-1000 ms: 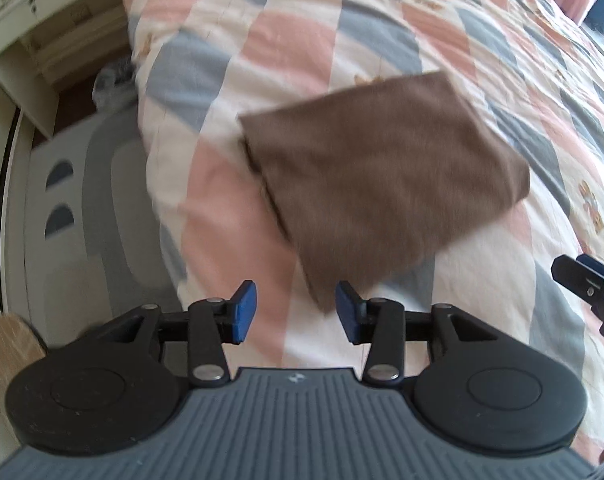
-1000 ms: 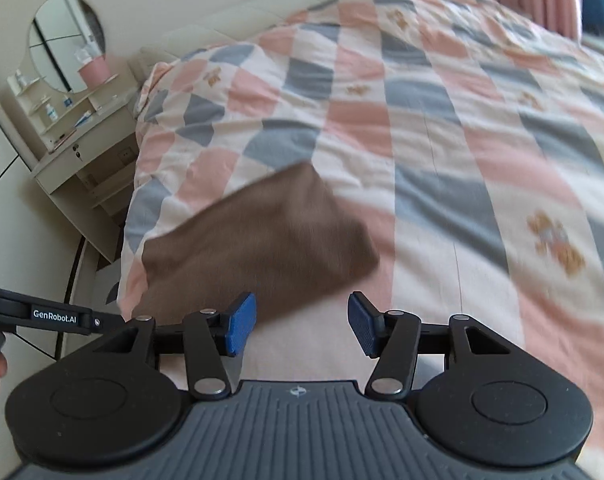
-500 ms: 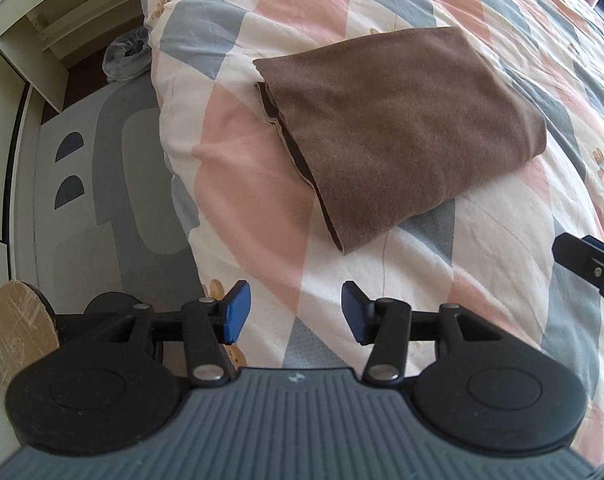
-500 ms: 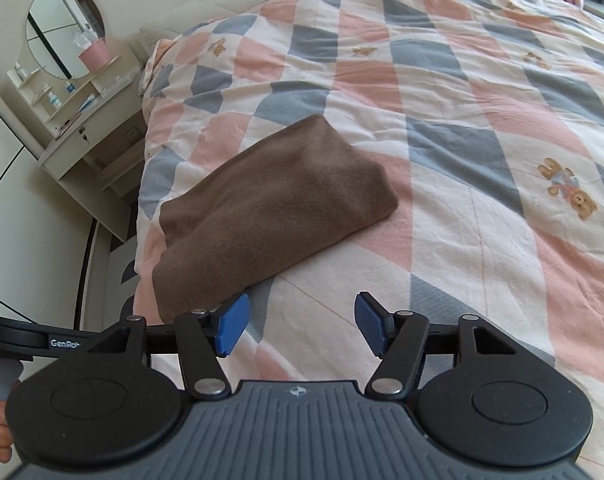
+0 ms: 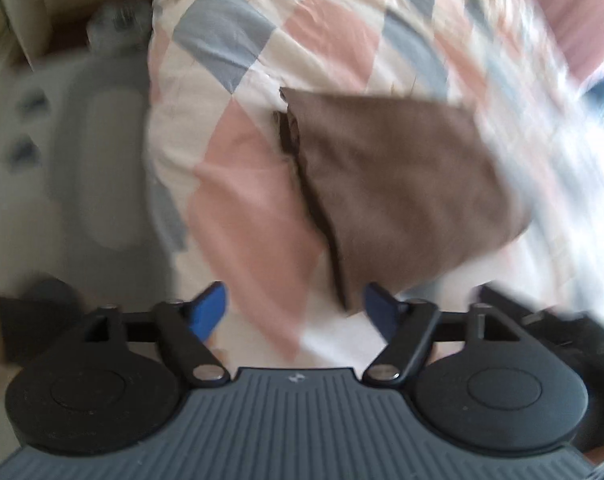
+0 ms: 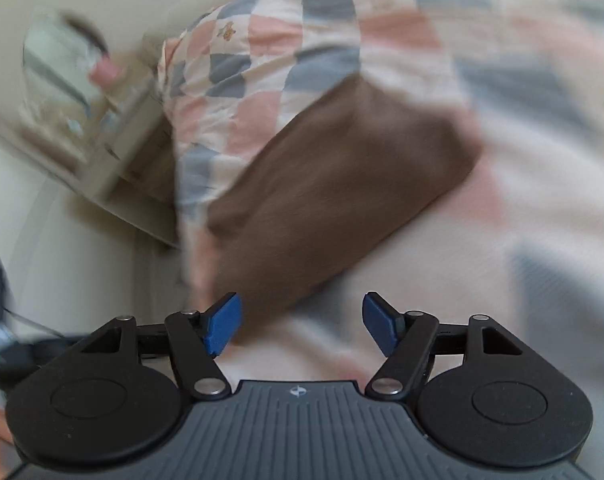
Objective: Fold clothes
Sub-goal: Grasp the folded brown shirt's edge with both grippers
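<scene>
One bed (image 5: 262, 208) fills most of both wrist views, covered by one quilt (image 6: 230, 80) in a pink, grey and cream check pattern. Both views are motion-blurred.

One grey floor rug (image 5: 82, 152) lies beside the bed at 9 o'clock in the left wrist view. One pale dressing unit (image 6: 82, 120) stands at 10 o'clock in the right wrist view; its contents are too blurred to identify.

One brown garment (image 5: 401, 192), folded into a compact four-sided stack, lies flat on the quilt near the bed edge. In the left wrist view it sits at centre to 2 o'clock, layered edges facing 9 o'clock. In the right wrist view the garment (image 6: 333, 200) extends from centre towards 7 o'clock.

Two grippers are present. The left gripper (image 5: 298, 314) has its two blue-tipped fingers (image 5: 210, 310) spread apart, holding nothing; the garment's nearest corner appears just beyond the right-hand finger. The right gripper (image 6: 302, 322) likewise has its two fingers (image 6: 222, 322) released, empty.
</scene>
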`<state>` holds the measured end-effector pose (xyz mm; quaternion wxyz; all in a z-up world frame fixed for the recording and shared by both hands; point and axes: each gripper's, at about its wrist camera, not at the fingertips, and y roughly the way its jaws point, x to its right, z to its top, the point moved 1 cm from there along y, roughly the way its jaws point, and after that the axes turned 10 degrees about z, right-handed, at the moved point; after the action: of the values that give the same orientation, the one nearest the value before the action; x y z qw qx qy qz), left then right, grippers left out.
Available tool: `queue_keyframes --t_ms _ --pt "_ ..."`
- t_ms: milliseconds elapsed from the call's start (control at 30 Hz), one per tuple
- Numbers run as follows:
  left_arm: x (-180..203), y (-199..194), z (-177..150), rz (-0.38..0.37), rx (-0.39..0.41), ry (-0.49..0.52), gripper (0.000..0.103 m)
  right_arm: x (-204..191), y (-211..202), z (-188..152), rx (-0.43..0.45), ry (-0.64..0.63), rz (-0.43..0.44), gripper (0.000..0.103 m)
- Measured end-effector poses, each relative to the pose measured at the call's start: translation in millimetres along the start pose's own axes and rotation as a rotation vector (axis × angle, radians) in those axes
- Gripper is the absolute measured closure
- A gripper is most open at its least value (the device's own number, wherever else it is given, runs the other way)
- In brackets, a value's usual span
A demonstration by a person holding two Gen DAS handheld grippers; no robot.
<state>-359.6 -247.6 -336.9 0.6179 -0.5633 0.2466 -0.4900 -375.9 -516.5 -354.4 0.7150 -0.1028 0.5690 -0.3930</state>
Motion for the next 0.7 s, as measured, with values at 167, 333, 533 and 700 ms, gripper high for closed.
queue_keyframes --t_ms 167,333,533,700 --pt "-48.7 20.6 14.7 -0.260 -0.097 -0.326 0.026 19.4 33.4 -6.2 0.018 0.268 0.130 0.032" --pt "-66.2 61.3 20.6 -0.438 -0.203 -0.568 0.026 38.8 66.6 -12.1 0.035 0.536 0.260 0.045" --pt "-53.7 95.3 28.4 -0.528 -0.244 -0.617 0.025 48.5 71.4 -11.5 0.072 0.666 0.386 0.078" --pt "-39.6 115.9 37.0 -0.541 -0.228 -0.604 0.025 46.2 64.2 -6.3 0.079 0.690 0.428 0.078"
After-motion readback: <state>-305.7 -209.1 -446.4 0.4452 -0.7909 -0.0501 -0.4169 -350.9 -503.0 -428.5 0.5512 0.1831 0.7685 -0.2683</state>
